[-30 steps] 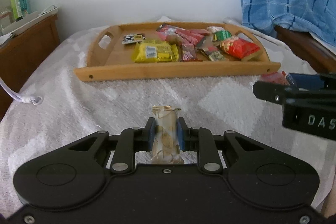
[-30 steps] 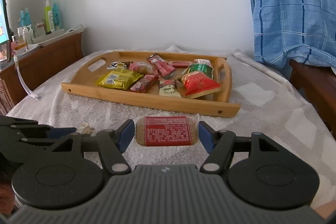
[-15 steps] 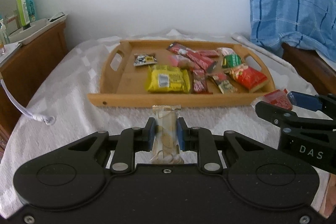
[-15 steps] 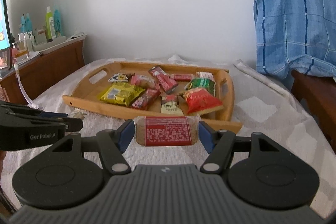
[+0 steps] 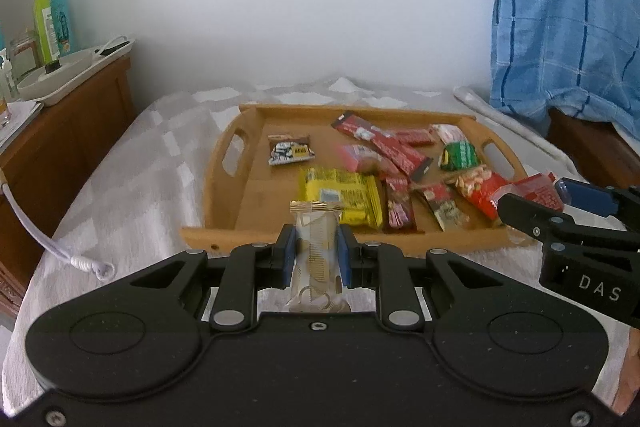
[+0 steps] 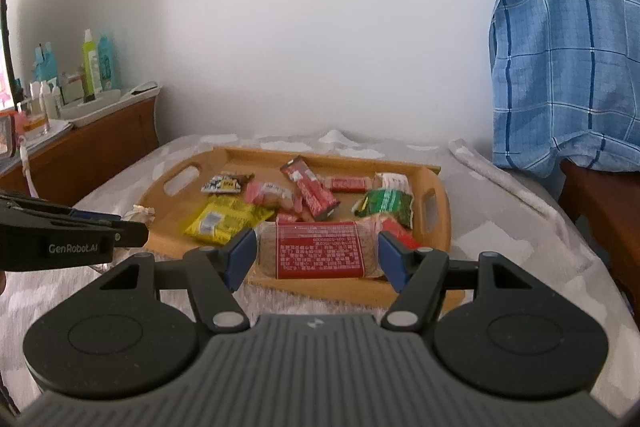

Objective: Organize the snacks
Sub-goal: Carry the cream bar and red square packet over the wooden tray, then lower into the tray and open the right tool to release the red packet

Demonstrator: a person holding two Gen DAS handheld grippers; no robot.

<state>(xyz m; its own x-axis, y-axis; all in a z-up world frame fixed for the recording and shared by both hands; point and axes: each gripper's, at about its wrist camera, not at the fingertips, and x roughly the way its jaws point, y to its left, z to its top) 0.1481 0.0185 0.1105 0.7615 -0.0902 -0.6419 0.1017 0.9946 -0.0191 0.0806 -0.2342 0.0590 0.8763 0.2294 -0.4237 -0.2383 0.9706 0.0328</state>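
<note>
My left gripper (image 5: pixel 317 247) is shut on a cream and gold snack bar (image 5: pixel 316 255), held upright just in front of the near rim of the wooden tray (image 5: pixel 224 239). My right gripper (image 6: pixel 317 253) is shut on a red-labelled snack pack (image 6: pixel 318 254), held crosswise above the tray's near rim (image 6: pixel 352 289). Several snack packets lie in the tray, among them a yellow packet (image 5: pixel 344 195), a green one (image 6: pixel 386 205) and red bars (image 6: pixel 310 189). The right gripper (image 5: pixel 568 223) also shows at the right edge of the left wrist view, and the left gripper (image 6: pixel 72 239) at the left edge of the right wrist view.
The tray sits on a grey-white patterned cloth (image 5: pixel 140 163). A wooden cabinet (image 5: pixel 68 131) with bottles (image 5: pixel 50 23) and a white tray stands at the left. A blue checked shirt (image 6: pixel 568 47) hangs at the right over dark wood (image 6: pixel 604 203). A white cord (image 5: pixel 60 247) lies at the left.
Both grippers have risen and come closer to the tray, each still holding its snack. The tray now sits lower and nearer in both views.
</note>
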